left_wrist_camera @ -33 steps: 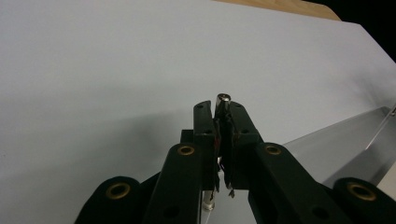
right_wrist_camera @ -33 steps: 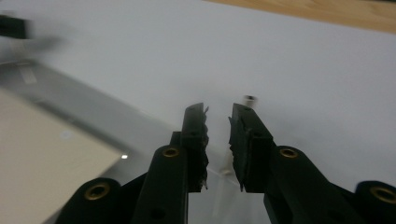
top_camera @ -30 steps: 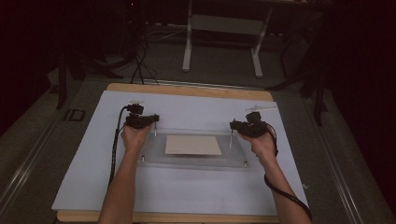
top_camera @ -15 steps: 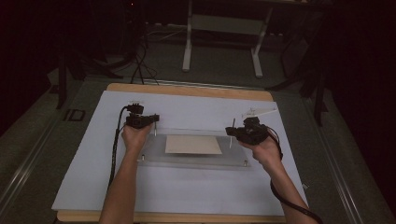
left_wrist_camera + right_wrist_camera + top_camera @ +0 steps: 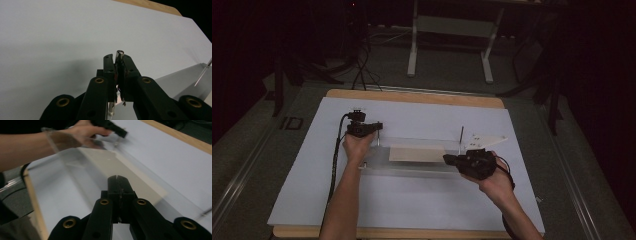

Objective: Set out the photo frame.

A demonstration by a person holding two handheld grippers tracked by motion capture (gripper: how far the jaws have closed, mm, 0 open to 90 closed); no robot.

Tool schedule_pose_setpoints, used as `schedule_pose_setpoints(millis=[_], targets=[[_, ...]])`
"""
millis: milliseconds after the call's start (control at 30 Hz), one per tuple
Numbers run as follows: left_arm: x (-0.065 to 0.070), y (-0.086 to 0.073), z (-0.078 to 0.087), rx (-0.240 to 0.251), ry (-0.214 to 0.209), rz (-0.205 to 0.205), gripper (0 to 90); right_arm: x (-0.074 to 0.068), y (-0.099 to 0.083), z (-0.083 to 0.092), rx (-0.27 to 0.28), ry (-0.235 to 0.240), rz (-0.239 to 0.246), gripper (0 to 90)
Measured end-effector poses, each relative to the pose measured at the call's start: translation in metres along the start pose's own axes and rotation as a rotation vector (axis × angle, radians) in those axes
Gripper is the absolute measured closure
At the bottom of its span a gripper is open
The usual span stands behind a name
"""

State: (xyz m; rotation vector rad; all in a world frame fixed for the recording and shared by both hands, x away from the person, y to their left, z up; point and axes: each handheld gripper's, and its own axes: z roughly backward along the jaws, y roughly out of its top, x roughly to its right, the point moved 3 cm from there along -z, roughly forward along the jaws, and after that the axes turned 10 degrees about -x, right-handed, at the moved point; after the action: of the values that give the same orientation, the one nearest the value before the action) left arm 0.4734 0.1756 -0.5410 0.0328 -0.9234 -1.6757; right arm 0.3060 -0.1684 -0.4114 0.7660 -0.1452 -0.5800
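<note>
High view: the clear tray (image 5: 412, 165) lies long axis nine-to-three. The left gripper (image 5: 374, 127) pinches the tray's left metal post (image 5: 378, 139). The right gripper (image 5: 447, 159), jaws pressed together and empty, sits at seven o'clock of the right metal post (image 5: 462, 135).

Left gripper view: jaws clamp the left metal post (image 5: 119, 54).

Right gripper view: jaws meet, empty, over the clear tray (image 5: 82, 177).

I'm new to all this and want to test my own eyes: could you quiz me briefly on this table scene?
1. True or false: the left gripper is clamped on an upright metal pin.
2. What lies on the clear tray? A) tan sheet B) red cup C) scissors
3. Does the right gripper hold anything?

Key: 1 true. 2 A, the tan sheet. 3 No, its jaws are shut on nothing.
</note>
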Motion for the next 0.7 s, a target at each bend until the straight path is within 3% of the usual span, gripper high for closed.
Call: schedule_pose_setpoints(millis=[33, 67, 133, 367, 500, 533, 600, 700], targets=[[0.000, 0.000, 0.000, 0.000, 0.000, 0.000, 84.6, 0.000, 0.000, 0.000, 0.000, 0.000, 0.000, 90.0], [0.000, 0.000, 0.000, 0.000, 0.000, 0.003, 84.5, -0.010, -0.002, -0.001, 0.009, 0.013, 0.020, 90.0], [0.000, 0.000, 0.000, -0.001, -0.004, 0.007, 84.5, -0.018, -0.004, -0.004, 0.011, 0.023, 0.037, 90.0], [-0.001, 0.002, -0.001, -0.011, -0.005, 0.009, 84.5, -0.029, -0.016, -0.019, 0.018, 0.058, 0.055, 90.0], [-0.001, 0.002, -0.001, -0.015, -0.007, 0.013, 84.5, -0.038, -0.025, -0.033, 0.020, 0.026, 0.069, 90.0], [-0.001, 0.003, -0.001, -0.019, -0.006, 0.008, 84.5, -0.038, -0.029, -0.042, 0.018, -0.014, 0.051, 90.0], [-0.001, 0.002, 0.000, -0.022, -0.009, 0.007, 84.4, -0.038, -0.030, -0.044, 0.027, -0.025, 0.047, 90.0], [-0.002, 0.003, 0.000, -0.022, -0.019, 0.012, 84.2, -0.038, -0.031, -0.050, 0.069, -0.092, 0.034, 90.0]])
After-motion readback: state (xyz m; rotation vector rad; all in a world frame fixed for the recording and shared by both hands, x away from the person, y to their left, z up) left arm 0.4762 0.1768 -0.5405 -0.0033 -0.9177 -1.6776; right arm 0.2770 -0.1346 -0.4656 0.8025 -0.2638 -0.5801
